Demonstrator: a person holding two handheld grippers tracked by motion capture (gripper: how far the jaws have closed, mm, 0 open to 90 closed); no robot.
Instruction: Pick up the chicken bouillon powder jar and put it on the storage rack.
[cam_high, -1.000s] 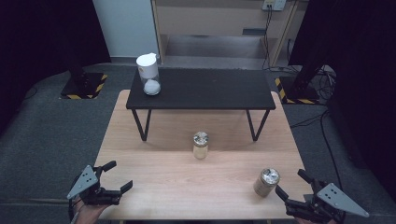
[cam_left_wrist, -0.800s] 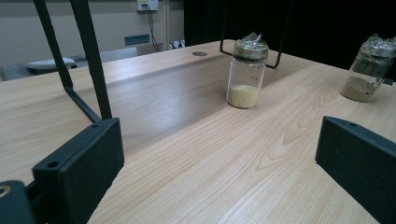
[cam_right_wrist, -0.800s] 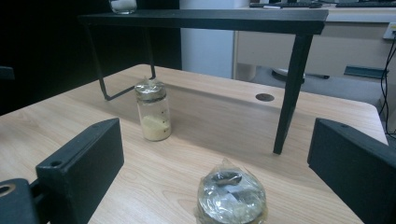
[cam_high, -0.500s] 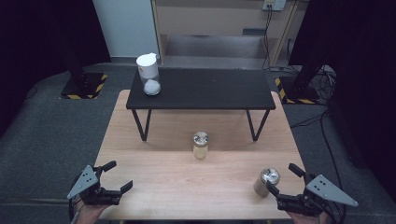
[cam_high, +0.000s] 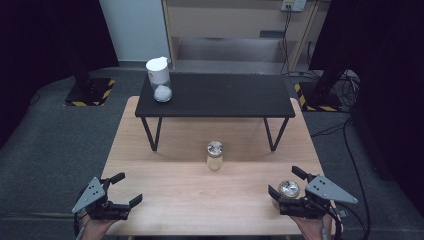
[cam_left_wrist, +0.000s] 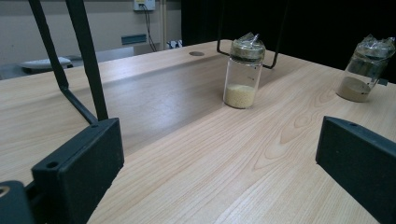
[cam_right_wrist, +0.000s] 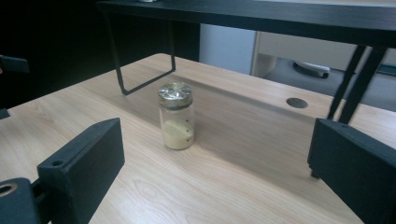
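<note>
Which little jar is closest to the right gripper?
The jar with brownish powder, at the table's front right, sits right by the right gripper. The yellow-powder jar stands farther off, mid-table.

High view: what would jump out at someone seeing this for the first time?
Two small foil-capped jars: one with yellow grains mid-table, one with brownish powder between the open fingers of the right gripper. Behind them, a white-lidded container stands on the left end of a low black bench.

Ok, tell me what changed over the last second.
The right gripper moved left, in toward the brown jar at the table's near right; its jaws now flank the jar, open, nothing gripped. The left gripper, the yellow jar and the white jar on the black bench stayed put.
</note>
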